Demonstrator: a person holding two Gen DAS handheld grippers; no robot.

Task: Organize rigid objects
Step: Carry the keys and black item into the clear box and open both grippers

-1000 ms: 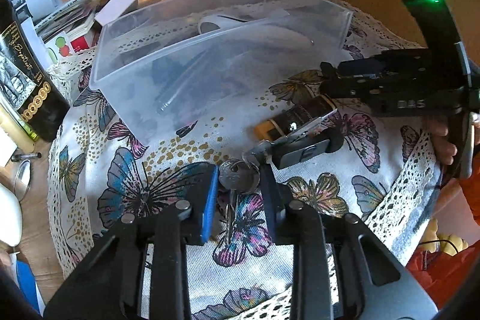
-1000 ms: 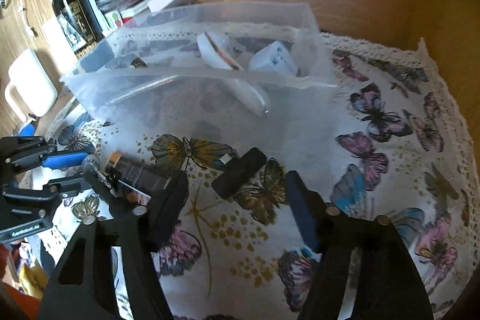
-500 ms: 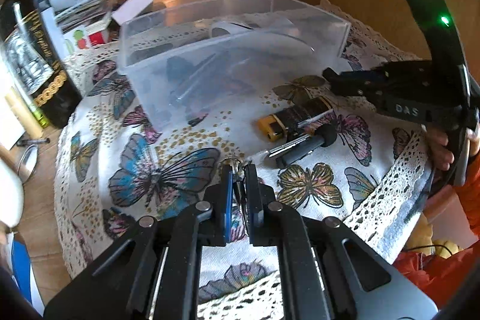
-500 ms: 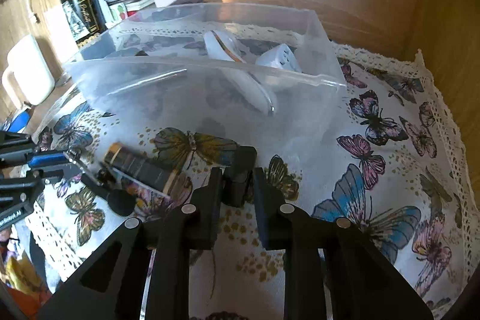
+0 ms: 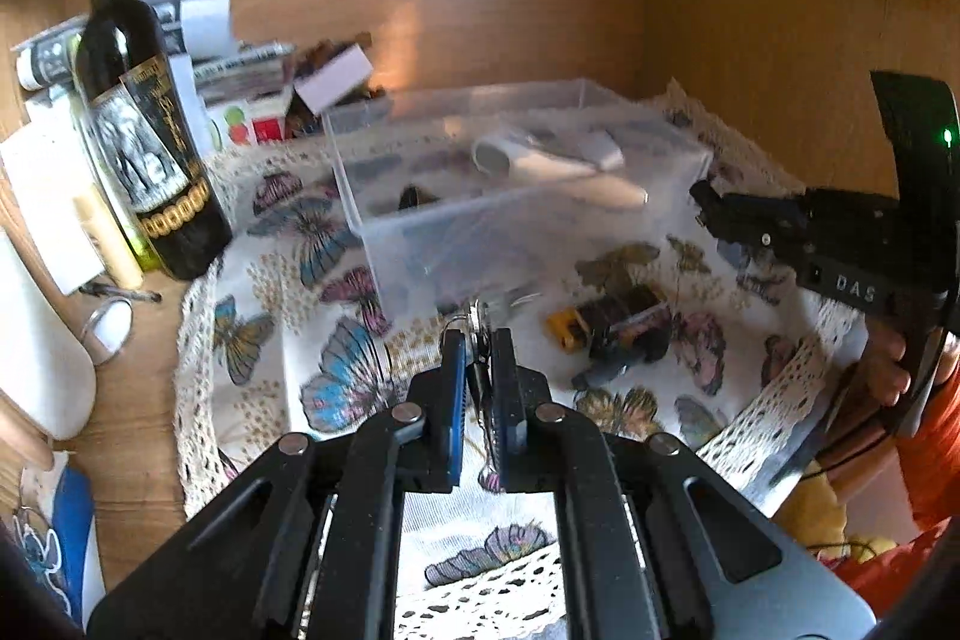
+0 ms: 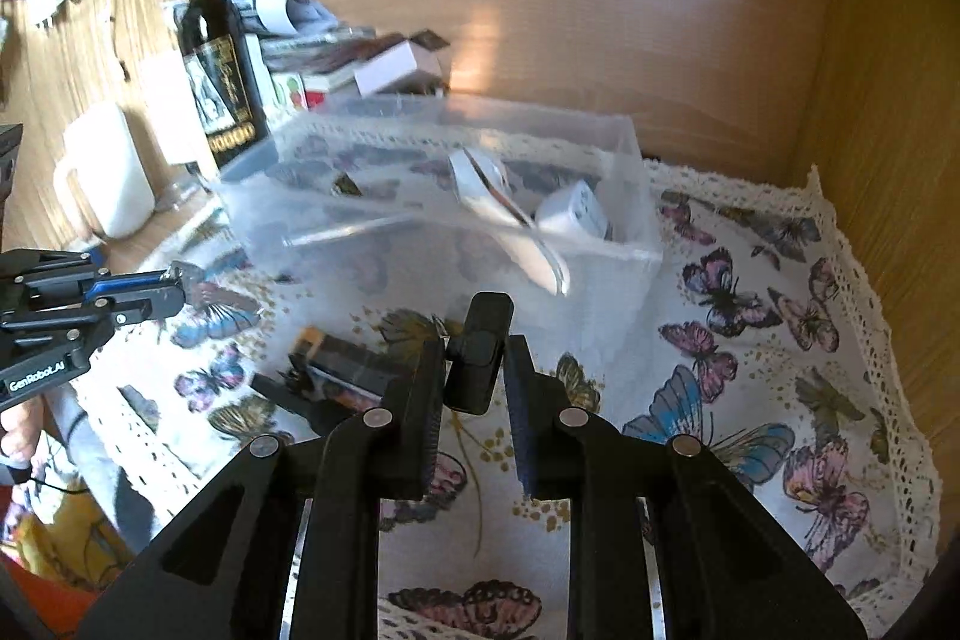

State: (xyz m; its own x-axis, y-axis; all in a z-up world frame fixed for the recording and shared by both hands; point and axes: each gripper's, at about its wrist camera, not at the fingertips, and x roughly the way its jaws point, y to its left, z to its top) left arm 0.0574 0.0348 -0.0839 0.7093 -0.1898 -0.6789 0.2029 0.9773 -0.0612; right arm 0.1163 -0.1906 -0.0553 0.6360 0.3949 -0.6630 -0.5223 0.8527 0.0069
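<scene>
Clear plastic rectangular bin (image 5: 516,196) sits on the butterfly-print tablecloth (image 6: 750,400). Right gripper (image 6: 477,370) pinches a black oblong block (image 6: 480,346) just before the bin; left gripper (image 5: 478,346) clamps a metal key bunch (image 5: 478,325) above the cloth.

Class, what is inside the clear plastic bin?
Inside the bin: a white adapter, a white shoehorn-like piece and a small dark item. The frosted wall blurs anything lower.

Both wrist views sit low and close over the cloth (image 5: 336,388), facing the bin (image 5: 510,196) and back wall, the left from the bin's left-front, the right from its right-front, sharing bin, bottle (image 6: 216,58) and cloth.
</scene>
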